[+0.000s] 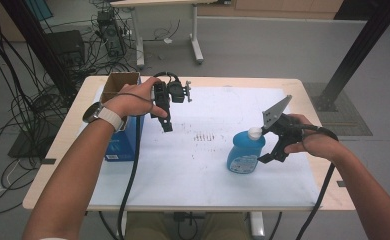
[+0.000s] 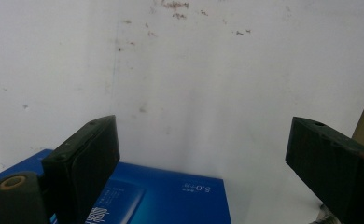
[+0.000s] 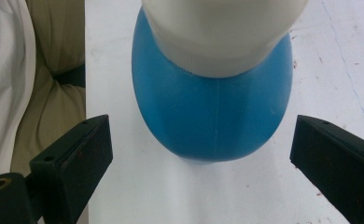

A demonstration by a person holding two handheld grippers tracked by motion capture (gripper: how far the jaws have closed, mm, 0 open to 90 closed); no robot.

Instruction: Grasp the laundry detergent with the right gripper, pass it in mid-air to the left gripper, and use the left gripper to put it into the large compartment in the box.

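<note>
Right gripper point(image 1: 267, 150) beside bottle point(image 1: 245, 154), jaws apart, either side of blue body, pads not touching. Left gripper point(image 1: 166, 120) jaws apart, nothing between them, hovering just right of blue box point(image 1: 123, 145), well left of bottle.

Progress: early, by my reading. Bottle not yet gripped or lifted; closing on it remains.

Bottle stands upright on white mat point(image 1: 193, 170), right of box. Long axis vertical, white cap point(image 1: 254, 132) pointing up.
</note>
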